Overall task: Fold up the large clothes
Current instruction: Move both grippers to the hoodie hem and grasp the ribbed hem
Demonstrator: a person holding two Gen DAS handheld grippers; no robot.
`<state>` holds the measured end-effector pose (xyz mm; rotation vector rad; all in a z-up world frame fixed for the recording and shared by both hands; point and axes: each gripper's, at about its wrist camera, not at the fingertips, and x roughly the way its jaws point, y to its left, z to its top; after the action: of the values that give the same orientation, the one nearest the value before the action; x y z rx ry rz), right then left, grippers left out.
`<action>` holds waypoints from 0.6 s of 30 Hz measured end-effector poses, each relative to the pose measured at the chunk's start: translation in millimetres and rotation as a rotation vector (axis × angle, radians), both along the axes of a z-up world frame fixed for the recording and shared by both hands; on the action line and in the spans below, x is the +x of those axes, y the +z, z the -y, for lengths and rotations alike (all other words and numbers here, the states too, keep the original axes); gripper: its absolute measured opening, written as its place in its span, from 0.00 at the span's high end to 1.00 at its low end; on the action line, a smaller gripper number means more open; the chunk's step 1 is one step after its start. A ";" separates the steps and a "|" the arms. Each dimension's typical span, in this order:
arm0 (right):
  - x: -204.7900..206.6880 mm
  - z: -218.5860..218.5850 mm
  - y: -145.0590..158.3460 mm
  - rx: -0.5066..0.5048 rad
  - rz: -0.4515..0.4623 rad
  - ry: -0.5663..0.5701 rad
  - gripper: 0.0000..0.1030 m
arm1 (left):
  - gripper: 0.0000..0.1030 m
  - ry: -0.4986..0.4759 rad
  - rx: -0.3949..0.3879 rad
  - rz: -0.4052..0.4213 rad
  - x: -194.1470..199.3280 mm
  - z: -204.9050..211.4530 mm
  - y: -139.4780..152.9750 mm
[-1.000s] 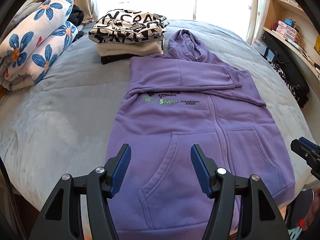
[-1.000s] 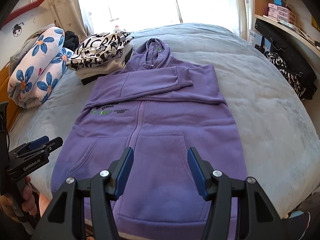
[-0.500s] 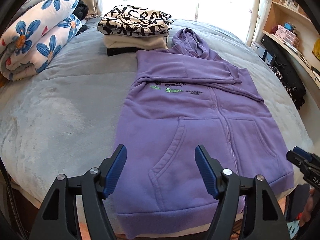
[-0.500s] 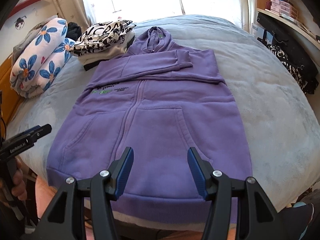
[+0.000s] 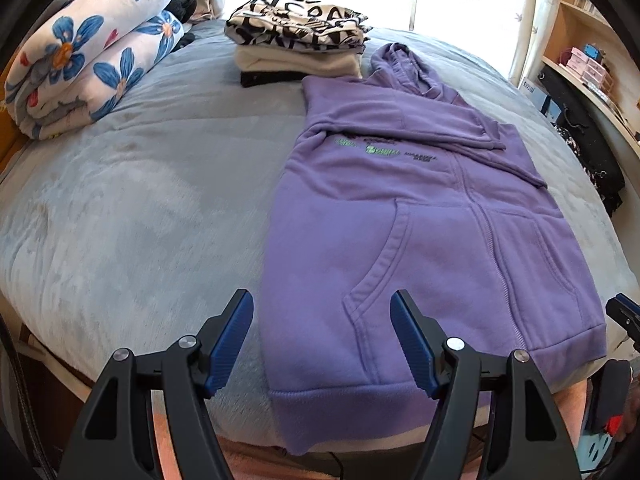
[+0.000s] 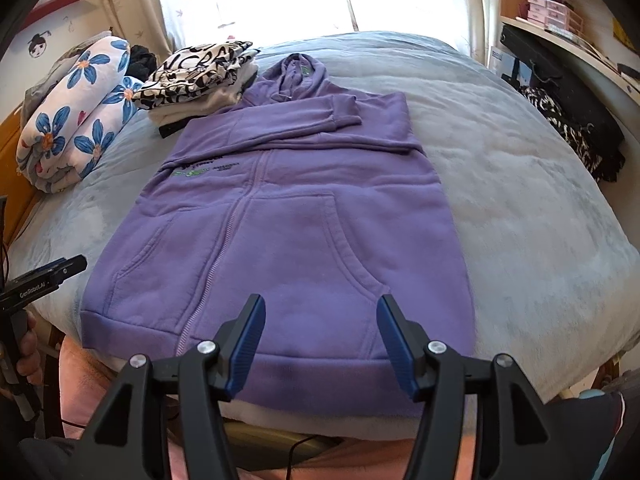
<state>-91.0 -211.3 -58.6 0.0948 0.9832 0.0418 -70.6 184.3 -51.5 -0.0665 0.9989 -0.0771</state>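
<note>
Purple hoodie (image 6: 280, 216) lying flat on the grey bed (image 6: 520, 184), sleeves folded across its chest.
You hold the left gripper (image 5: 322, 340) and right gripper (image 6: 320, 340) level above the hem, both spread wide and empty.

1 purple hoodie (image 6: 288, 216) — 1 stack of folded clothes (image 5: 298, 50) — 1 floral quilt (image 5: 88, 52).
</note>
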 end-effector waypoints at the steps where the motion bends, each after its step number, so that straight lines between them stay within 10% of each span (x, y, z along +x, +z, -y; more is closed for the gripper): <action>1: -0.8 1.2 -1.7 0.001 -0.006 -0.001 0.41 | 0.33 0.001 0.003 -0.007 -1.4 -1.1 -2.8; 18: -15.8 92.8 -51.7 0.049 -0.125 -0.191 0.41 | 0.31 0.066 -0.089 -0.170 6.6 -37.1 -57.3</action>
<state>-106.8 -304.2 -110.3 0.2384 1.0943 -0.1160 -64.1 221.4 -108.8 -0.1893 1.1624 -0.0563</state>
